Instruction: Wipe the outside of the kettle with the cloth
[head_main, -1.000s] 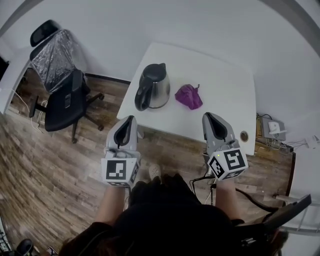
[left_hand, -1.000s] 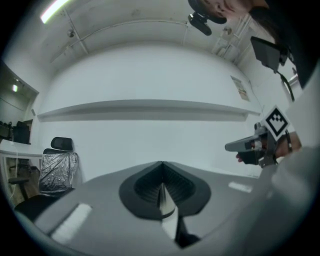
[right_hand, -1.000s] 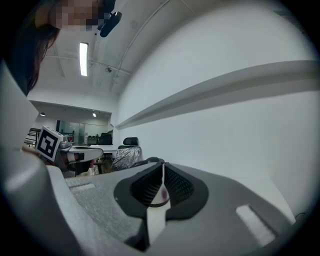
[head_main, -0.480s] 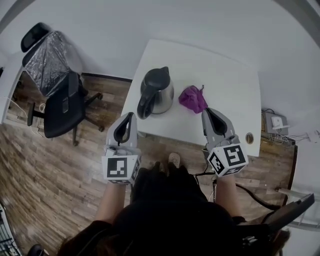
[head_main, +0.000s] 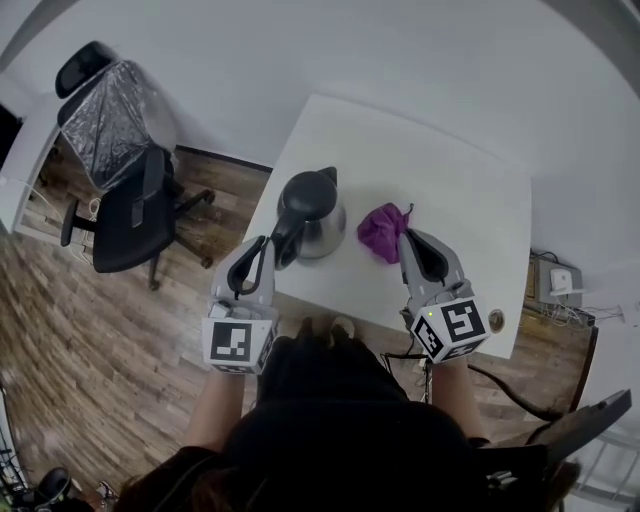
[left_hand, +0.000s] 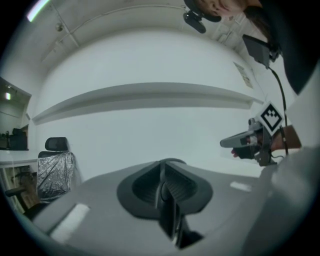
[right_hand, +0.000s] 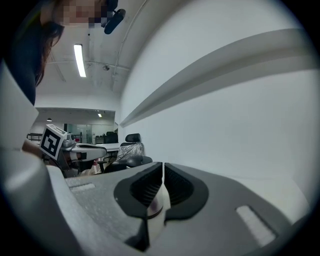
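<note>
The kettle (head_main: 312, 212) stands on the white table (head_main: 450, 180) near its front edge, with the purple cloth (head_main: 382, 230) bunched just beside it at 3 o'clock. The left gripper (head_main: 262, 243) hovers at the kettle's 7 o'clock, fingers pressed together and empty. The right gripper (head_main: 406, 238), its fingers likewise closed on nothing, hangs close by at the cloth's 4 o'clock.

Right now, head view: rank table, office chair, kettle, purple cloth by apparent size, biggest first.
1. Table: largest by far.
2. Office chair: second. It stands farther from the camera than the rest, so it likely looks smaller than it is.
3. Kettle.
4. Purple cloth: smallest, a bit smaller than the kettle.
</note>
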